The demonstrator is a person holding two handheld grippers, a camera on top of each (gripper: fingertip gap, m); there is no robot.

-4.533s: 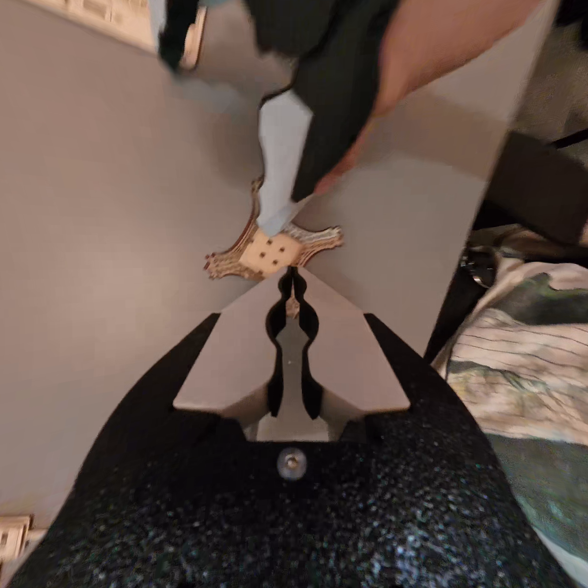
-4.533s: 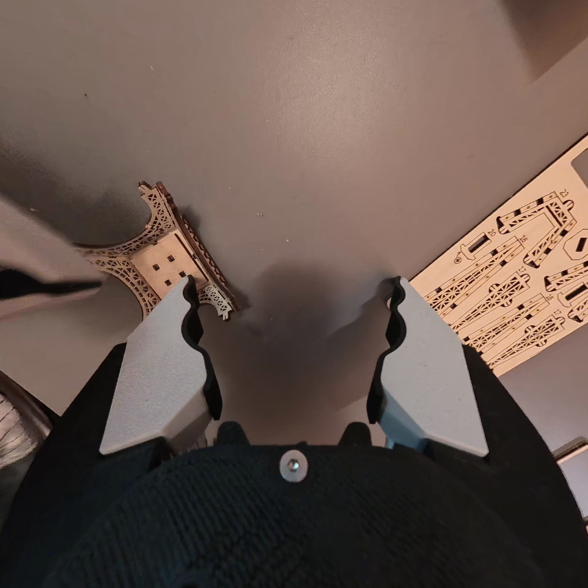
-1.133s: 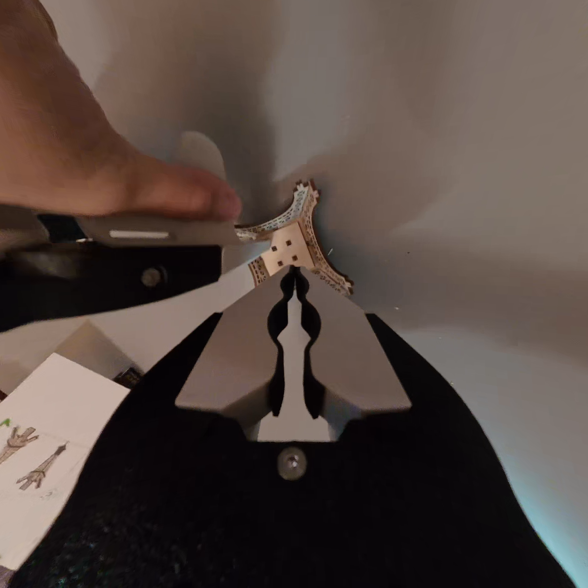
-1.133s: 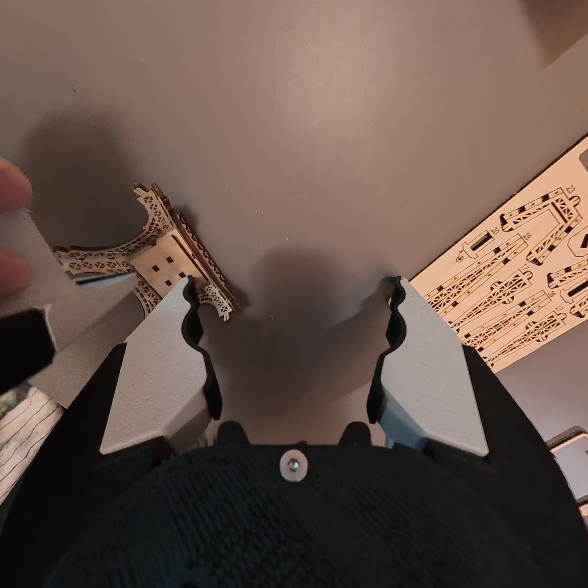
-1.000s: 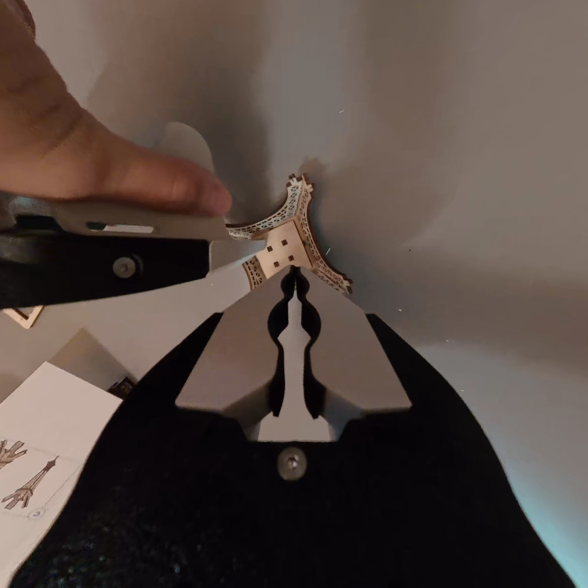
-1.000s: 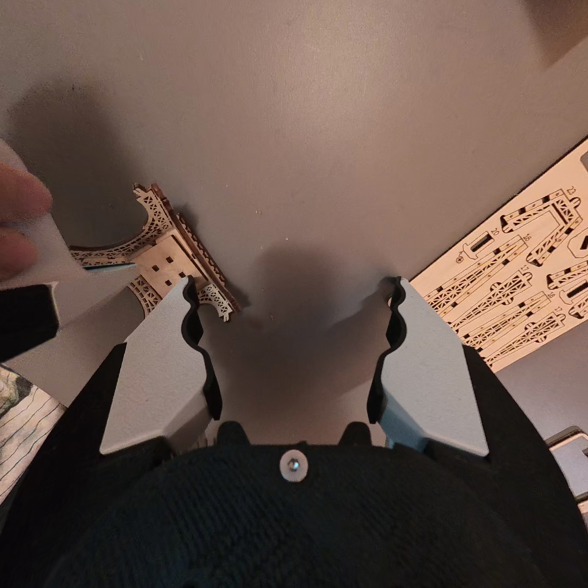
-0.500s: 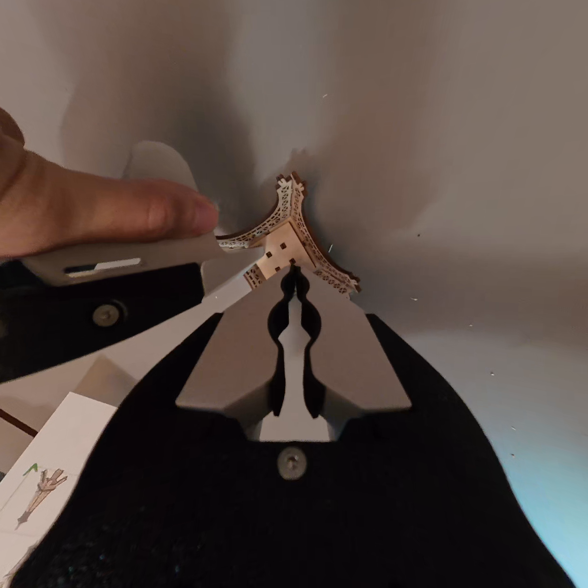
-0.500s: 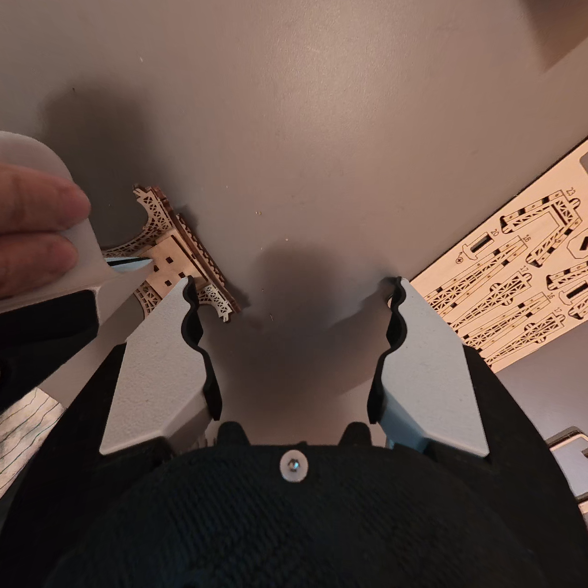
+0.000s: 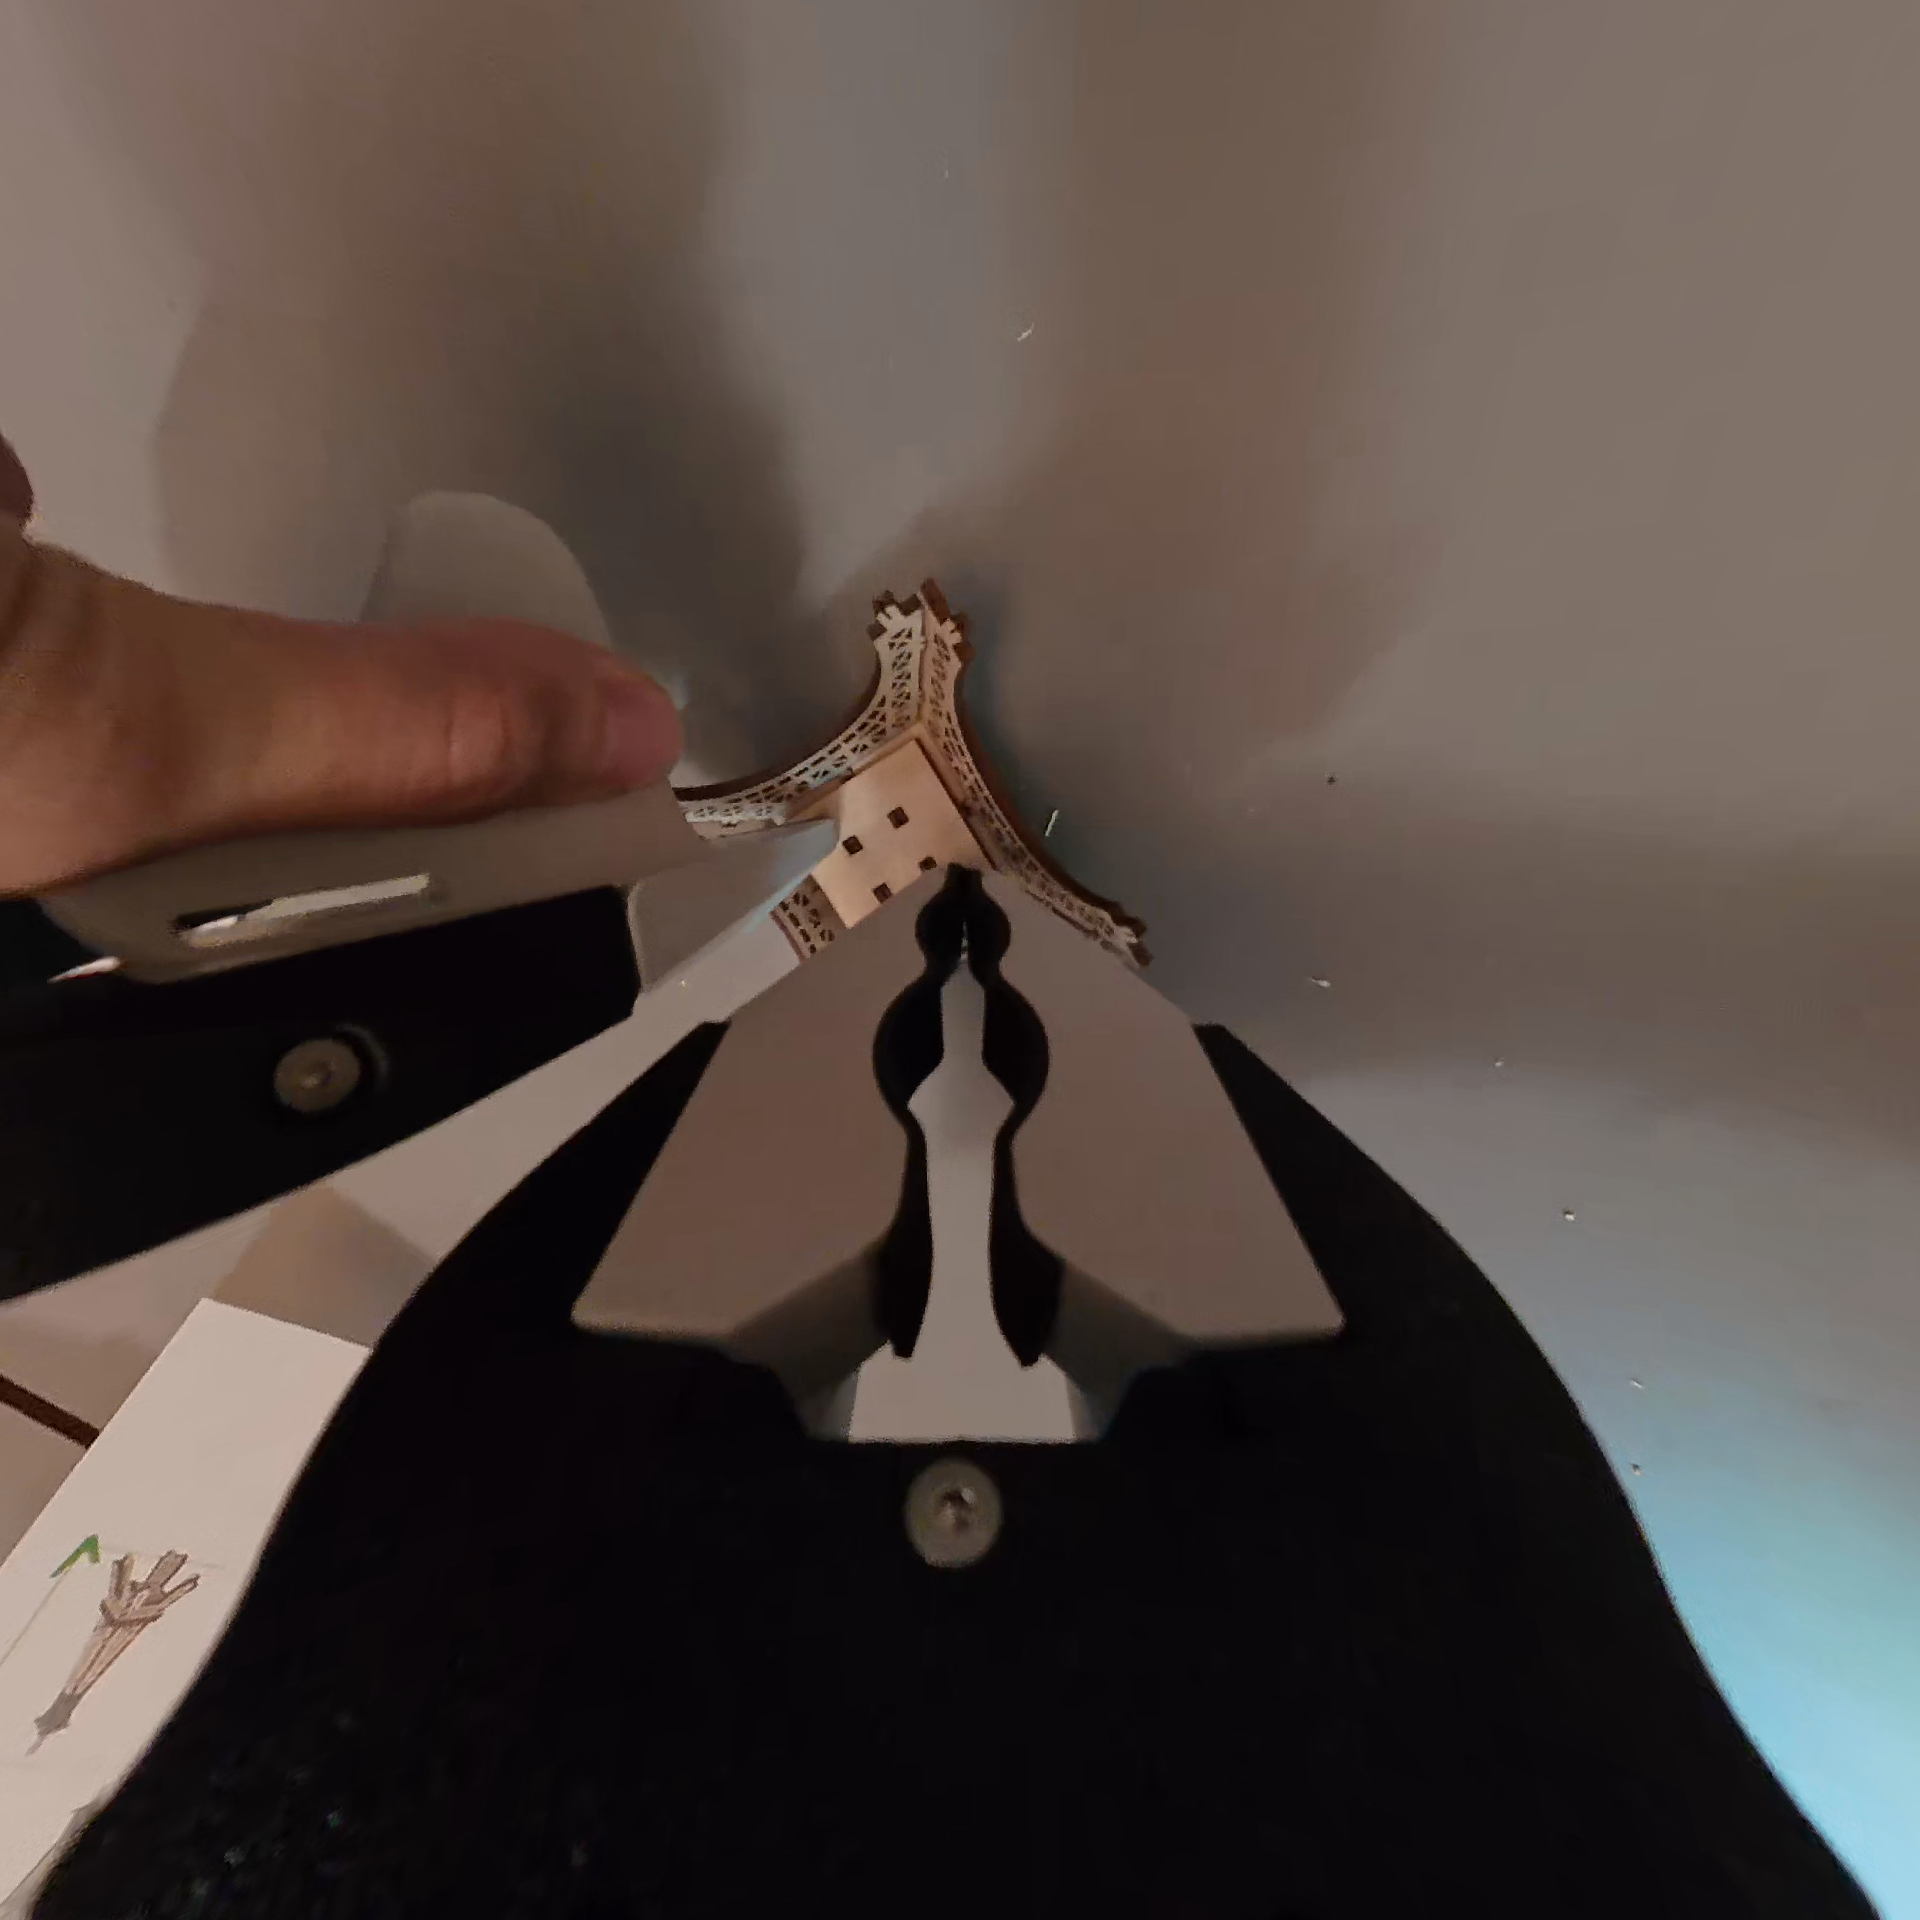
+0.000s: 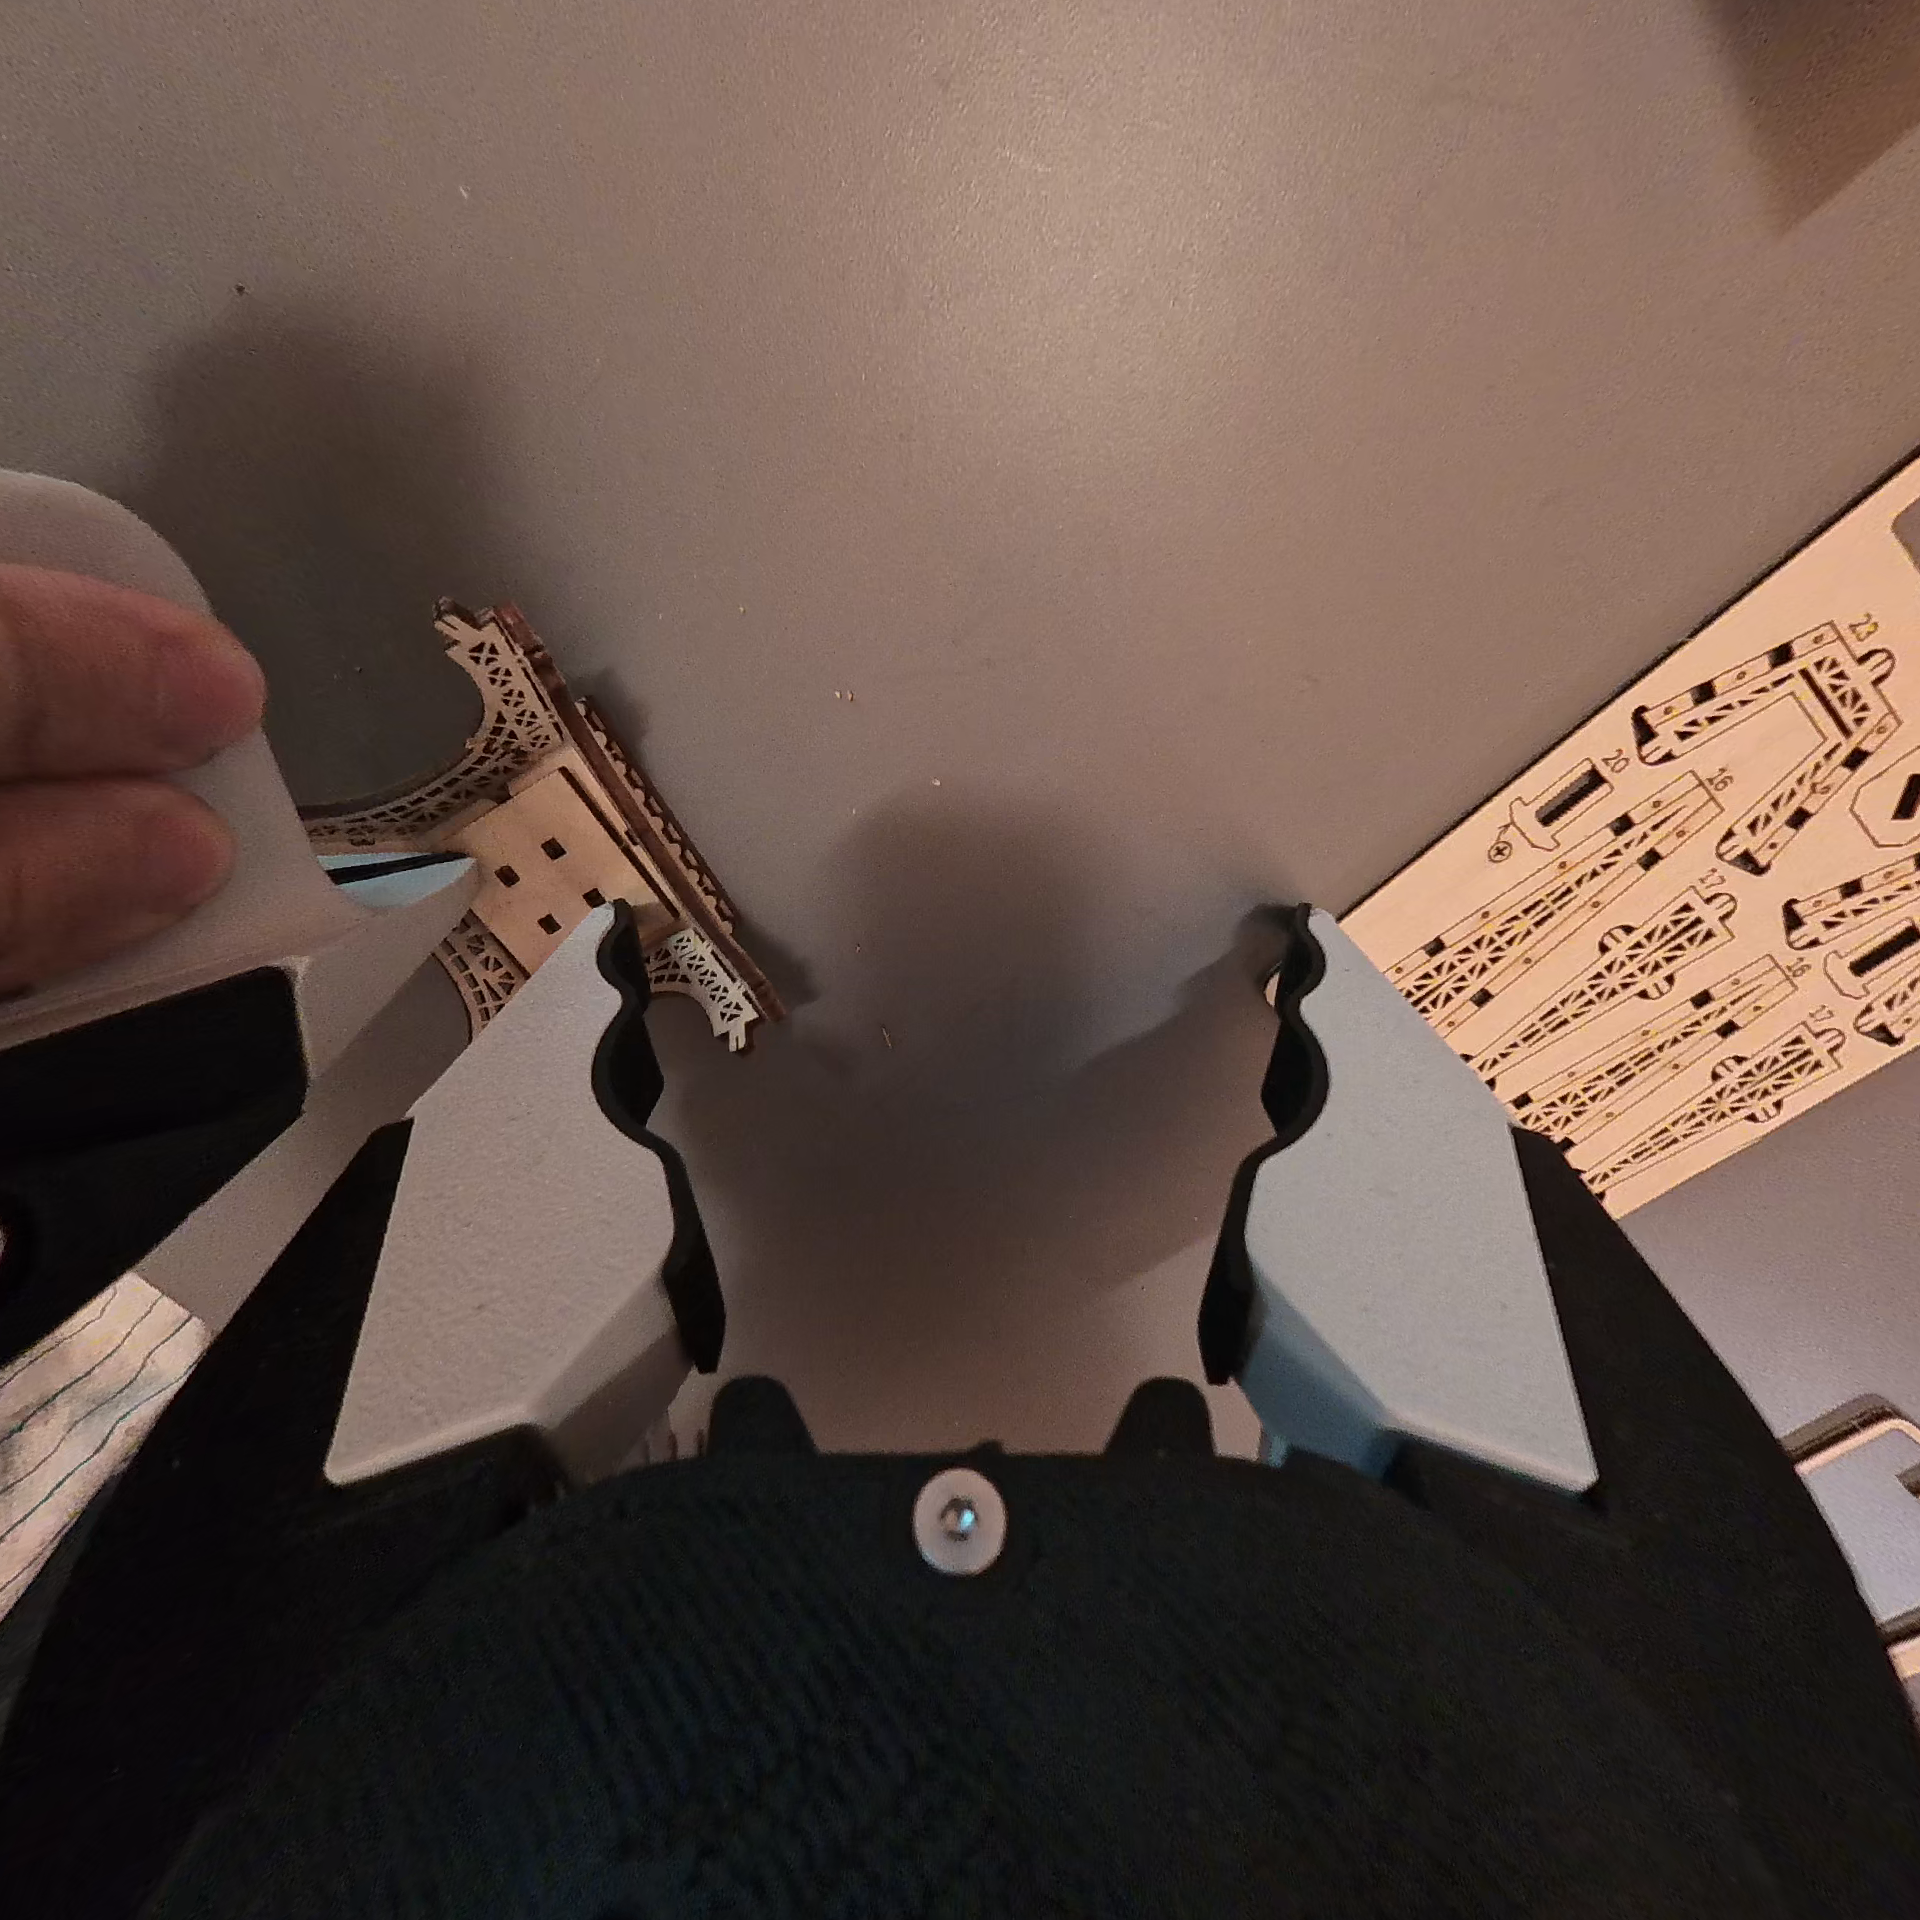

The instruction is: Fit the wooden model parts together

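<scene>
Grey table (image 10: pixel 1039 312), left tool (image 9: pixel 961 883) apparently pinching tower base (image 9: pixel 894 831), right tool (image 10: pixel 951 935) agape beside it

Matte grey counter (image 10: pixel 1039 364) fills both views, dim warm light, soft shadows pooled at centre. Pale crumbs scattered toward 3 o'clock in left wrist view. Bluish glow at 4 o'clock there.

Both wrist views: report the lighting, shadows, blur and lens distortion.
Left wrist view: dim and warm, heavy shadows fan across the grey table behind the wooden tower base; the finger at the left edge is soft. Right wrist view: sharper, a dark shadow lies between the open fingers, and the wide lens bows the parts sheet.
</scene>
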